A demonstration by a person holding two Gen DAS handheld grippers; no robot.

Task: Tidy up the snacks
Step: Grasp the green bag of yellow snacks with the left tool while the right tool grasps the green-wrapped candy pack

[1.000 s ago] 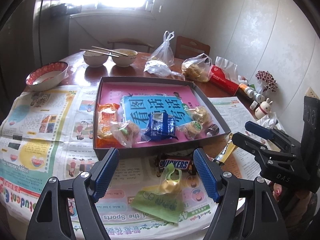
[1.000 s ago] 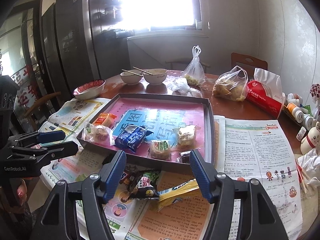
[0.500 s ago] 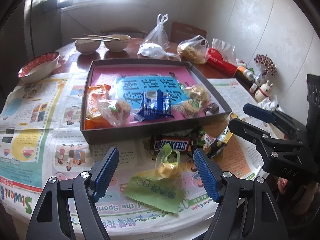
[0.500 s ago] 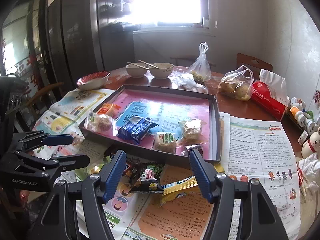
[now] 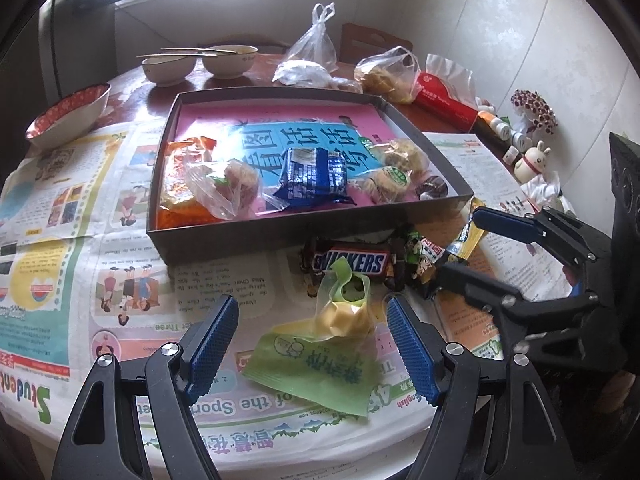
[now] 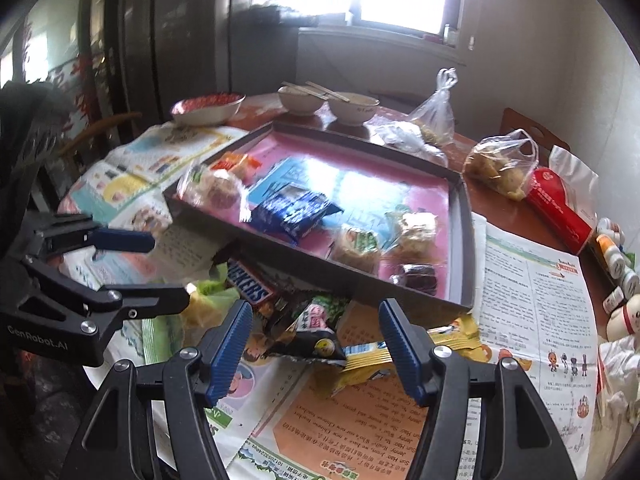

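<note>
A dark shallow box (image 5: 224, 240) (image 6: 466, 240) with a pink and blue liner holds several wrapped snacks, among them a blue packet (image 5: 314, 176) (image 6: 294, 210). In front of it on the newspaper lie a Snickers bar (image 5: 352, 262) (image 6: 250, 288), a dark green packet (image 6: 310, 330), a yellow packet (image 6: 372, 356) and a green-yellow wrapper (image 5: 320, 356). My left gripper (image 5: 312, 320) (image 6: 166, 264) hangs open just above the green-yellow wrapper, nothing between its pads. Over the dark green packet my right gripper (image 6: 316, 320) (image 5: 460, 244) is open and touches nothing.
Newspaper (image 5: 60, 208) covers the round table's near half. Behind the box stand two bowls with chopsticks (image 5: 200, 64), a red-patterned bowl (image 5: 68, 116), plastic food bags (image 5: 384, 76), a red tissue pack (image 5: 444, 100) and small bottles and figurines (image 5: 520, 148) at the right wall.
Both grippers have come down and tilted toward the loose snacks in front of the box. The right one has also rolled, so its view now leans. Jaw openings are unchanged.
</note>
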